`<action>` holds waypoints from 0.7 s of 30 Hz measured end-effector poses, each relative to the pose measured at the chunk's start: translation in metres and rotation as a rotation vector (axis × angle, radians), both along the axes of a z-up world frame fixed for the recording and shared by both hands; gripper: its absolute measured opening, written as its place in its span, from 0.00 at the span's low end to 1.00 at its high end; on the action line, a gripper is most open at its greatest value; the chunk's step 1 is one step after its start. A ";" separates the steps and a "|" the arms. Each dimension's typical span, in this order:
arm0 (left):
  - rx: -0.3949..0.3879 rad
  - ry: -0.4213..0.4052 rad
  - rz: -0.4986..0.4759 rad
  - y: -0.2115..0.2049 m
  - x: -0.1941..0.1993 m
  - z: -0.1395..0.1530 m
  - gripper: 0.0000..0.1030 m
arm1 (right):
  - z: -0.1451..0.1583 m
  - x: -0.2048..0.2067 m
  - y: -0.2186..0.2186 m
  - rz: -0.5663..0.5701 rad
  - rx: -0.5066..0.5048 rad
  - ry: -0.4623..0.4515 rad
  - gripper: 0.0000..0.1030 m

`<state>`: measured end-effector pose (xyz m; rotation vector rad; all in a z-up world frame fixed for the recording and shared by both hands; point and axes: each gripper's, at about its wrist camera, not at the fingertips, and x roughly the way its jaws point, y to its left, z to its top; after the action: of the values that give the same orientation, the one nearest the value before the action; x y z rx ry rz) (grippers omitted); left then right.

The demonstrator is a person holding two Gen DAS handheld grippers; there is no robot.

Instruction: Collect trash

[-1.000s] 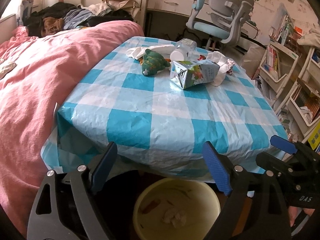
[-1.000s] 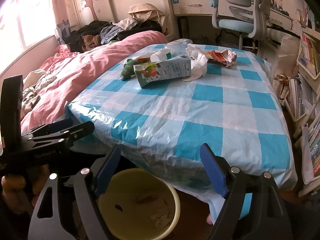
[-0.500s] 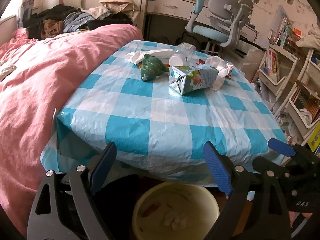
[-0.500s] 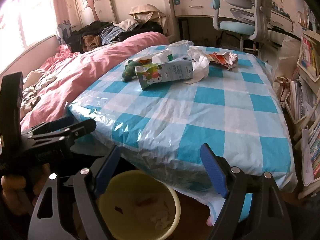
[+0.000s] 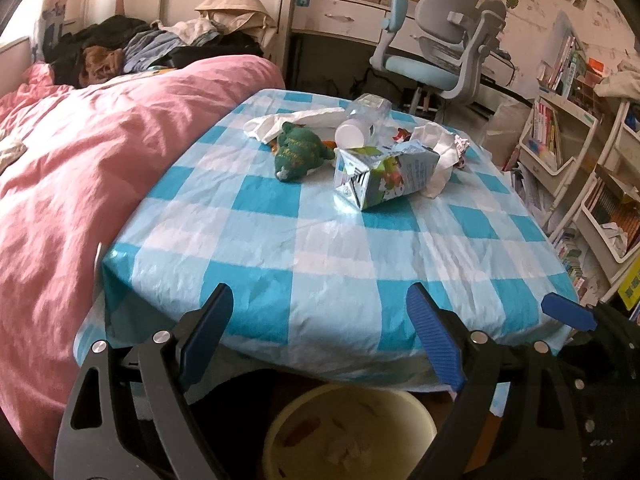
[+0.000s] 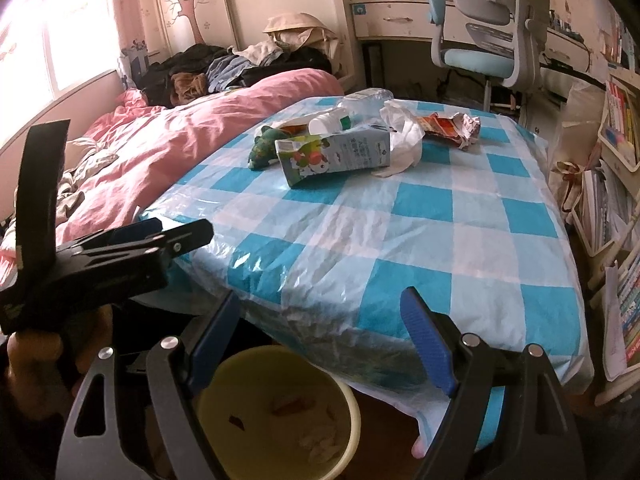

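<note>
Trash lies at the far end of the blue-checked table (image 5: 320, 248): a crushed milk carton (image 5: 384, 172) (image 6: 336, 156), a clear plastic bottle (image 5: 360, 120) (image 6: 348, 114), white tissue (image 5: 440, 152) (image 6: 404, 140), a crumpled red wrapper (image 6: 452, 128). A green plush toy (image 5: 298, 150) (image 6: 264, 148) lies beside them. A yellow bin (image 5: 352, 436) (image 6: 276, 412) with scraps stands below the near table edge. My left gripper (image 5: 320, 332) and right gripper (image 6: 320, 332) are open and empty, above the bin, well short of the trash.
A pink duvet bed (image 5: 80, 168) with piled clothes borders the table's left. A blue-grey desk chair (image 5: 440, 52) and a desk stand behind the table. Bookshelves (image 5: 580, 160) line the right side.
Both grippers have risen slightly and edged toward the table; the bin shows lower in both views. Jaws stay open. Nothing on the table has moved.
</note>
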<state>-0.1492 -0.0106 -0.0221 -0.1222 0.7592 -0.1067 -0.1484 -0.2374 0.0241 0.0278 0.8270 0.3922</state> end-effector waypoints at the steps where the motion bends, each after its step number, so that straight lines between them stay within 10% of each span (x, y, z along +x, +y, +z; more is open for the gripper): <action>1: 0.002 0.000 -0.004 -0.002 0.003 0.001 0.82 | 0.000 0.000 -0.001 -0.003 0.004 0.001 0.77; 15: 0.207 -0.076 -0.239 -0.066 0.104 0.028 0.88 | 0.003 0.013 -0.018 -0.044 0.066 0.016 0.80; 21: 0.293 0.024 -0.303 -0.094 0.159 0.004 0.88 | 0.003 0.022 -0.027 -0.066 0.124 0.046 0.80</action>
<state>0.0098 -0.1045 -0.0176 0.2716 0.8057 -0.2801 -0.1268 -0.2648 0.0269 0.1791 0.8446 0.3814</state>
